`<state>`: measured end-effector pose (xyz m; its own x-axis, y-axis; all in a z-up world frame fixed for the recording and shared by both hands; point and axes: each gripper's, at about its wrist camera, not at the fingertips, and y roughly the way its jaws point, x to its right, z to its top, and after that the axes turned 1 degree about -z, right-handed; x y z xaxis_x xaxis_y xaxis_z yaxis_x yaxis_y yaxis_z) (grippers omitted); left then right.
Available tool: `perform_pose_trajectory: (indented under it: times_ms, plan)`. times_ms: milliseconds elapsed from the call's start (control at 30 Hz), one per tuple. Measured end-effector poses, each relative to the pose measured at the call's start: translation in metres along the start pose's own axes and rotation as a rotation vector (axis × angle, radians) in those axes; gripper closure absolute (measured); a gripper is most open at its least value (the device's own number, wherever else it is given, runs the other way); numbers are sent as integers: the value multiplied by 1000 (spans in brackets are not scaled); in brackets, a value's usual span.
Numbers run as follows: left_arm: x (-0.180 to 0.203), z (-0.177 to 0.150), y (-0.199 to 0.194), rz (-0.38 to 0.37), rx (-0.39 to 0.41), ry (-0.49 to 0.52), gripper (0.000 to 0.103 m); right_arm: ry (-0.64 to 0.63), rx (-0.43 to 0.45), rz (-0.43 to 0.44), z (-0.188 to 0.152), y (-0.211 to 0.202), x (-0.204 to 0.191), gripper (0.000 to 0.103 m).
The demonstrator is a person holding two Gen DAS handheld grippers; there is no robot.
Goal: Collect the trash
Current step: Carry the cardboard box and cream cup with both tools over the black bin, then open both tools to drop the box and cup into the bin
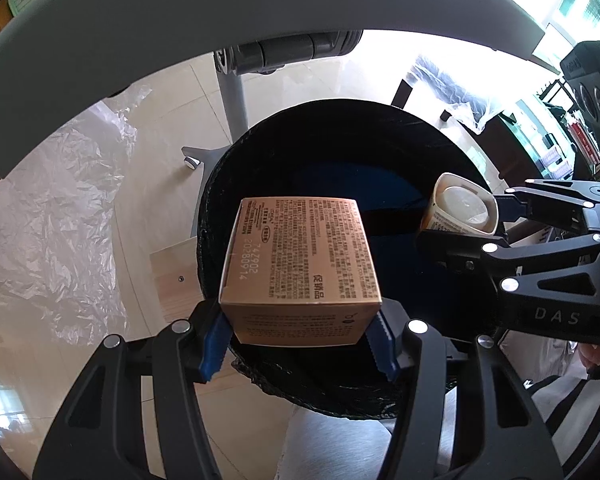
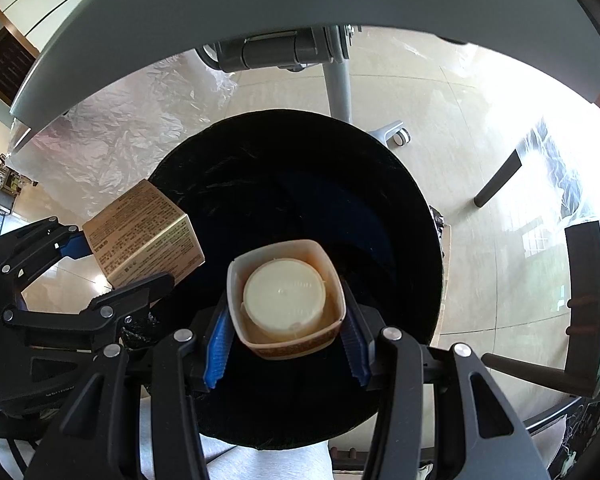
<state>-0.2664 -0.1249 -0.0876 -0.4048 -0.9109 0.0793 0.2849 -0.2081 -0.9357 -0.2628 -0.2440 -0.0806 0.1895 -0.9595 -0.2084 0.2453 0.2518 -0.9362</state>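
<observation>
Gold box between left claw pads, above bin.

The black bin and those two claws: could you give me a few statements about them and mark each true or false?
1. The left gripper grips a gold printed box. True.
2. The right gripper is empty. False: it clamps a small square cup holding a round white lid.
3. Both items hang above the bin lined with a black bag. True.
4. The box already lies at the bottom of the bin. False: it is held between the blue pads.
5. The bin stands on a carpet. False: the floor is glossy tile.
</observation>
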Motion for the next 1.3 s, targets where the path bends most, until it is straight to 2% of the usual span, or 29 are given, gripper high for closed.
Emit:
perform_pose_trajectory:
  times_ms: [667,700,733,800,833,1033,1100,1167,1300]
  plan:
    - [4,5,9,-3,-18,37,44,11,-18,-27,0,6,5,56]
    - [4,5,8,-10,-13,37,43,14,-16,-32,0,6,7,56]
    - [4,5,8,-4,-13,37,36,19,-16,-37,0,6,8,55]
    - [4,6,8,38,-5,39,27,37,1,-29,1,3,12,39]
    - [4,6,7,34,-3,35,27,42,12,-26,1,0,13,36]
    - [1,6,6,19,-5,11,27,21,37,-24,1,-7,12,34]
    - [1,5,2,18,-2,11,27,8,49,-21,0,-13,12,28]
    - [2,3,-3,17,6,13,27,-5,64,-22,0,-21,11,27]
    - [4,4,-36,-20,77,17,25,-50,147,-20,-2,-59,13,20]
